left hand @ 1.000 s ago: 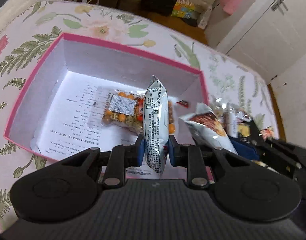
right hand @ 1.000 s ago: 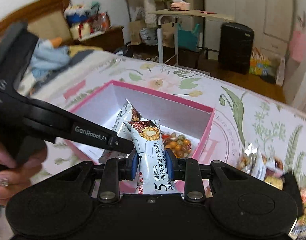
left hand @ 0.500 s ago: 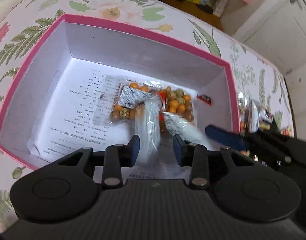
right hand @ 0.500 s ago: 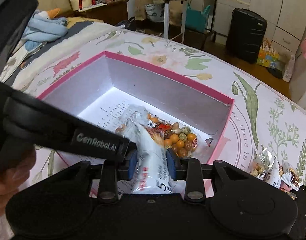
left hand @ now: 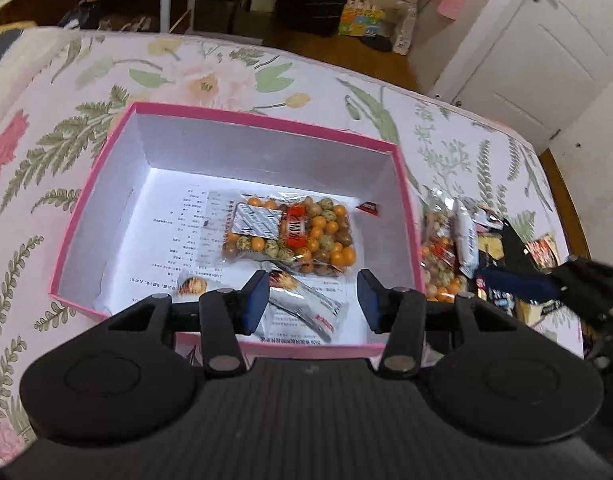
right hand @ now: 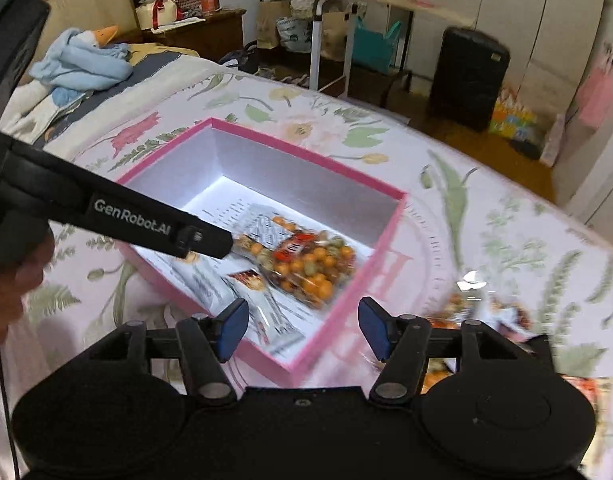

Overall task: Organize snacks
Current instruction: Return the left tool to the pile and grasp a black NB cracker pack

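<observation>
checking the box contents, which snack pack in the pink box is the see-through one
The bag of orange and green coated nuts lying in the middle of the pink box; its clear film shows the nuts, while the two bar packets nearer the camera are opaque silver-white.

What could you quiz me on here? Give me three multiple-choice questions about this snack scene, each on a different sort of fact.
1. Where does the clear bag of round nuts lie?
A. inside the pink box
B. on the floral cloth
C. between gripper fingers

2. What colour is the box's rim?
A. blue
B. pink
C. green

3. What is the left gripper holding?
A. a silver packet
B. the nut bag
C. nothing

Answers: 1 A, the bag rests on the printed sheet in the box. 2 B, the edge is pink all round. 3 C, its jaws are opening and the silver packet lies loose on the box floor.
</observation>
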